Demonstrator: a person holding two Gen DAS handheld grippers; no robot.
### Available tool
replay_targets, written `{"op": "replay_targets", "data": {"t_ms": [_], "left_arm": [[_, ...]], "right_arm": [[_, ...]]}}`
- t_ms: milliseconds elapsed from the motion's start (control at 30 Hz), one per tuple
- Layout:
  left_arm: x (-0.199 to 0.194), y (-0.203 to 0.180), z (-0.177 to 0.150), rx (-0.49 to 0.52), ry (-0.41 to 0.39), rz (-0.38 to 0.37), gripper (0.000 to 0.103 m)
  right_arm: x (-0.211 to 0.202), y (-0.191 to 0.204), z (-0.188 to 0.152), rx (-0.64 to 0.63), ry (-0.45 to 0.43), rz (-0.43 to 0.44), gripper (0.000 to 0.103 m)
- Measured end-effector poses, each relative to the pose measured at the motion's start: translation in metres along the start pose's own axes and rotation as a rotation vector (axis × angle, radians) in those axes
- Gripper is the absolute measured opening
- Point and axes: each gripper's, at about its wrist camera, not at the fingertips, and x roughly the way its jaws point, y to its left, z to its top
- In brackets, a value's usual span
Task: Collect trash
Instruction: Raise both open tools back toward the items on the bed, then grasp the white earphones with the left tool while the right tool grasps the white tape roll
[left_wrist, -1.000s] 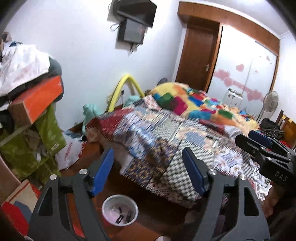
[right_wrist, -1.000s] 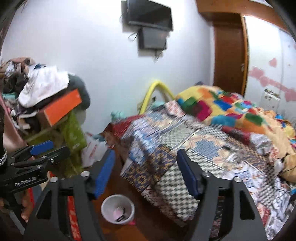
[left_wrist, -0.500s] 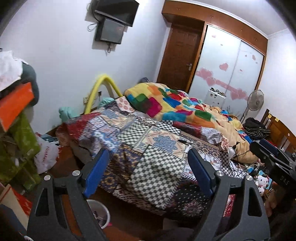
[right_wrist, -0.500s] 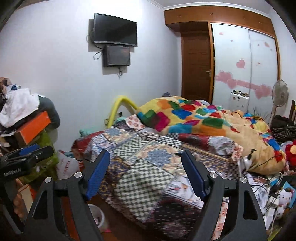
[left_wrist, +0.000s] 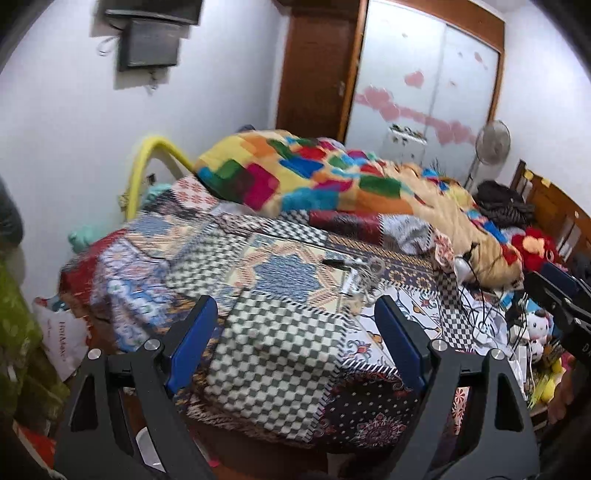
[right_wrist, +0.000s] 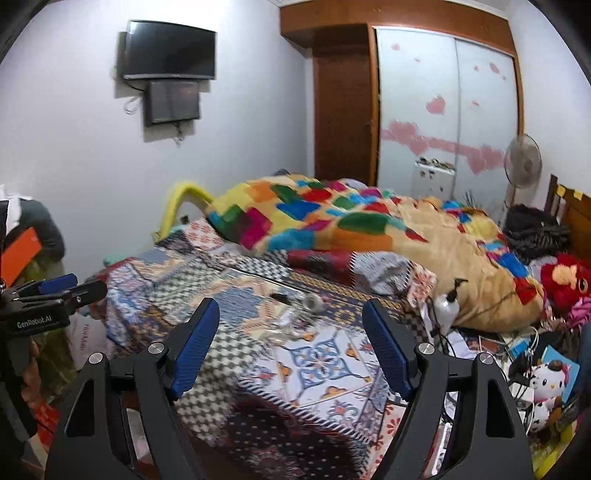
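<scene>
One "GenRobot.AI" label on the left gripper (right_wrist: 62, 291) body.

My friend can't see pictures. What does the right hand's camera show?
An open, empty right gripper points at a messy bed with a patchwork cover, small litter lying on it. A colourful blanket is heaped behind, and the left gripper shows at the left edge.

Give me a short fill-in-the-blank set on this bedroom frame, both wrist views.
1. Both the left gripper and the right gripper have ____ between their fingers.
2. The colourful block-pattern blanket lies on the ____.
3. The standing fan stands in front of the ____ with pink heart stickers.
4. A ____ is mounted on the wall above the smaller screen.

Missing words: nothing; bed; wardrobe; television
</scene>
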Motion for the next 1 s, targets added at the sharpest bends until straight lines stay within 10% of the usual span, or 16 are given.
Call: {"op": "replay_targets", "data": {"t_ms": [600,1000], "left_arm": [[0.186,-0.056,0.007,0.114,0.138,-0.123,0.087],[0.257,-0.069,-0.007,0.147,0.207,-0.163,0.084]], "right_arm": [[0.170,-0.064,-0.016,0.111,0.259,0.059,0.076],[0.265,-0.063,-0.021,0.113,0.366,0.150,0.046]]}}
